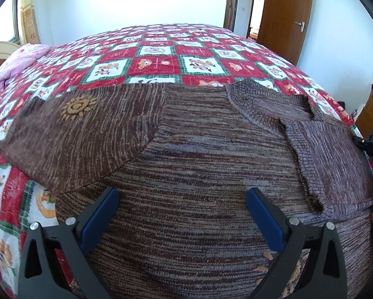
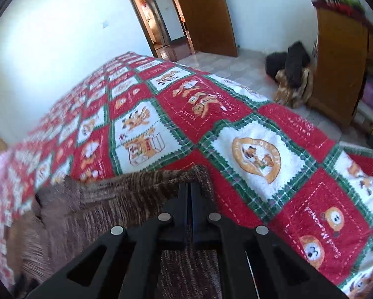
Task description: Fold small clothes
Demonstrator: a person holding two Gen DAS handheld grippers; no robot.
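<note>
Brown sweater (image 1: 186,164) spread on quilted bed (image 1: 161,57); left gripper (image 1: 182,206) fingers apart above it, right gripper (image 2: 189,186) fingers clamped on sweater edge. Wooden door (image 2: 206,12), cabinet (image 2: 340,74) beyond.

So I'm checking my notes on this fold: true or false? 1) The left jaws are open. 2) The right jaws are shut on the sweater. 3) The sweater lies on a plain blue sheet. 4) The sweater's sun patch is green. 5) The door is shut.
1) True: the left gripper stands open over the sweater.
2) True: the right gripper pinches the sweater's edge.
3) False: it lies on a red, white and green checked blanket.
4) False: the sun patch is orange-tan.
5) False: the door stands open.
</note>
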